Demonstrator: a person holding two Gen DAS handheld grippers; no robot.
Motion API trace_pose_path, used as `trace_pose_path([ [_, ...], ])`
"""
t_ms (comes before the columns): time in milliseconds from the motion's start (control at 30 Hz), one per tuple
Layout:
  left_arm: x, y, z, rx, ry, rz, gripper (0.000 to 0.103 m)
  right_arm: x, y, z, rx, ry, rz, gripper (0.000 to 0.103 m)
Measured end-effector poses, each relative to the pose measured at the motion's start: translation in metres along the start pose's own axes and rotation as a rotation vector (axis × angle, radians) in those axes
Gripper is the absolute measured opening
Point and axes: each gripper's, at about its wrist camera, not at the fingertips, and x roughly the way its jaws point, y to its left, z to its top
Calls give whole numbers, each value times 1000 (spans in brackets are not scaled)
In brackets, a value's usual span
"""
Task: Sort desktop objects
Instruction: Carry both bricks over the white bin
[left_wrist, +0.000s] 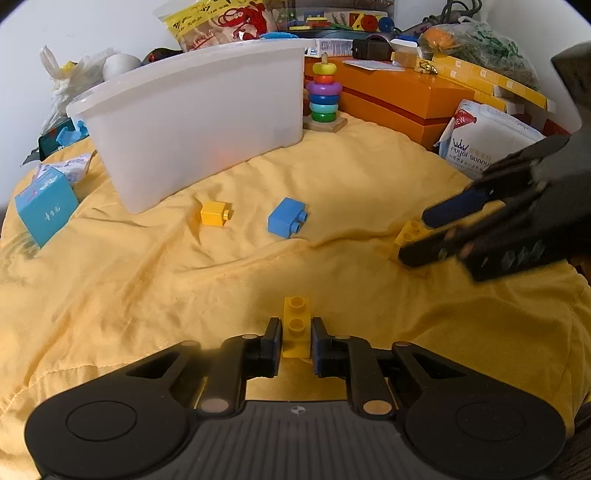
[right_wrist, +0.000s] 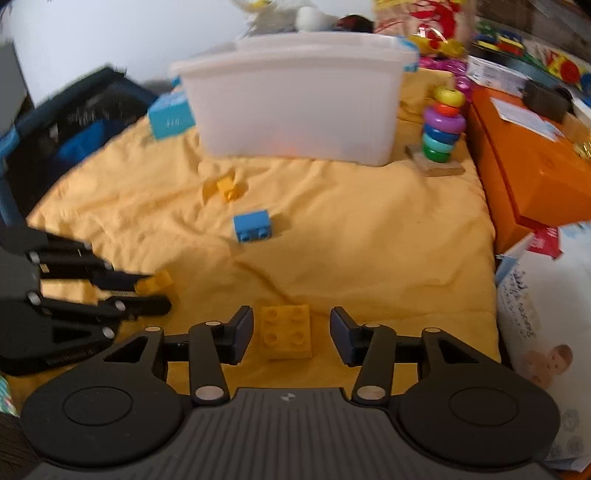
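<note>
Left gripper (left_wrist: 295, 338) clamps a narrow yellow brick (left_wrist: 296, 326) by its flat sides; right gripper (right_wrist: 291, 334) stands open around a square yellow brick (right_wrist: 285, 332), likely light, rigid, slick plastic.

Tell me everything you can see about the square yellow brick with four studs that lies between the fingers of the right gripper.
The square yellow plastic building brick is flat and low, with four round studs on top in two rows. It looks like smooth, hard plastic. It lies studs-up on the wrinkled yellow cloth, slightly turned. The right hand-held gripper is open around it: both dark fingers stand apart from its sides, with cloth visible in each gap. Only the cloth touches it.
</note>
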Motion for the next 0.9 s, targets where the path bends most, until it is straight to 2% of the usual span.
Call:
trace_pose_path([
  [33, 0, 1, 0, -3, -2, -3, 18, 6, 5, -2, -32, 16, -21, 47],
  [100, -2, 3, -1, -15, -6, -13, 17, 12, 9, -7, -70, 41, -43, 36],
  [333, -25, 12, 22, -16, -95, 5, 17, 2, 12, -1, -70, 21, -20, 35],
  [567, -43, 40, 78, 10, -219, 61, 17, -20, 15, 40, -120, -99, -35, 35],
  [733, -50, 61, 127, 38, -317, 102, 17, -31, 7, 85, -127, -208, -54, 35],
  [900, -42, 86, 171, 40, -379, 152, 17, -33, -2, 131, -133, -305, -84, 35],
])
